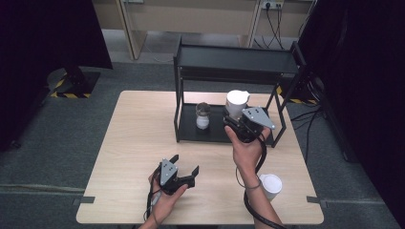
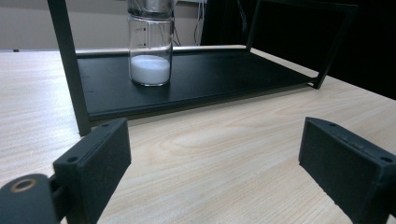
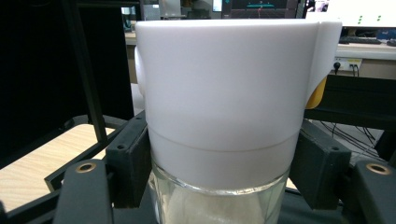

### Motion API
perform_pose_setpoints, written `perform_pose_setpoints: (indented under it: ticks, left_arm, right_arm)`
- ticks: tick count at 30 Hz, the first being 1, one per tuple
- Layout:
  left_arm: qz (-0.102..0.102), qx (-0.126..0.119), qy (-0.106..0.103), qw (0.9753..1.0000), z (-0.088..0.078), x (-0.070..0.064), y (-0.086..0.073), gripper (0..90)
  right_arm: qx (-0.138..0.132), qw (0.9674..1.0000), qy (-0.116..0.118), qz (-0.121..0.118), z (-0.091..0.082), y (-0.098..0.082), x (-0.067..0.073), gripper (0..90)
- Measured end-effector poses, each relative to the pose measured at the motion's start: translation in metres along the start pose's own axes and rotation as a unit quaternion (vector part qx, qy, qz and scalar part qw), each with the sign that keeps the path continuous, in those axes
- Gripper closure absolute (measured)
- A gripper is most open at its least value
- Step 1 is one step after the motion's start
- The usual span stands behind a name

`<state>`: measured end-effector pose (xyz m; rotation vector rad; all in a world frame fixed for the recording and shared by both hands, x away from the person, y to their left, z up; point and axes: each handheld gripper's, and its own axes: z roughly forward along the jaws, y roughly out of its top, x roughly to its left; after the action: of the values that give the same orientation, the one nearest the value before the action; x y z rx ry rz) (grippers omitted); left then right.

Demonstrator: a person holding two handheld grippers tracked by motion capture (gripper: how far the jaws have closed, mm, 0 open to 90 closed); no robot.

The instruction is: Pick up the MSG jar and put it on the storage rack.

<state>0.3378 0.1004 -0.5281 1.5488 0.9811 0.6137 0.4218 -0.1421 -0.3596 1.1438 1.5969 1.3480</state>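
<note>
Right gripper (image 1: 237, 125) was clamped on the upright white-capped jar (image 1: 237, 103) over the rack's bottom shelf (image 1: 217, 133), just right of the glass jar (image 1: 203, 116); left gripper (image 1: 185, 168) sat open, well short.

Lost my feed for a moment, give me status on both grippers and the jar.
Right gripper shut on white-lidded glass jar, at the black rack's lower shelf. Left gripper open, on the table. Second jar beside it, apart.
</note>
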Motion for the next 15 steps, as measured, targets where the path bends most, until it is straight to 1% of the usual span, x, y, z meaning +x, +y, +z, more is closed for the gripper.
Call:
perform_pose_setpoints:
  ticks: [3,7,12,15]
  left_arm:
    - [0.002,0.0,0.0,1.0,0.0,0.0,0.0,8.7]
    - [-0.002,0.002,-0.001,1.0,0.0,0.001,0.0,8.7]
    - [-0.001,0.001,-0.001,1.0,0.0,0.0,0.0,8.7]
    - [-0.001,0.001,-0.001,1.0,0.0,0.001,0.0,8.8]
  right_arm:
    - [0.003,1.0,-0.002,-0.003,0.004,0.001,0.0,31.0]
    - [0.01,0.9999,-0.004,-0.007,0.01,0.0,-0.001,31.0]
    - [0.016,0.9998,-0.008,-0.003,0.017,-0.002,-0.002,31.0]
    - [0.026,0.9996,-0.011,-0.003,0.023,-0.004,-0.004,31.0]
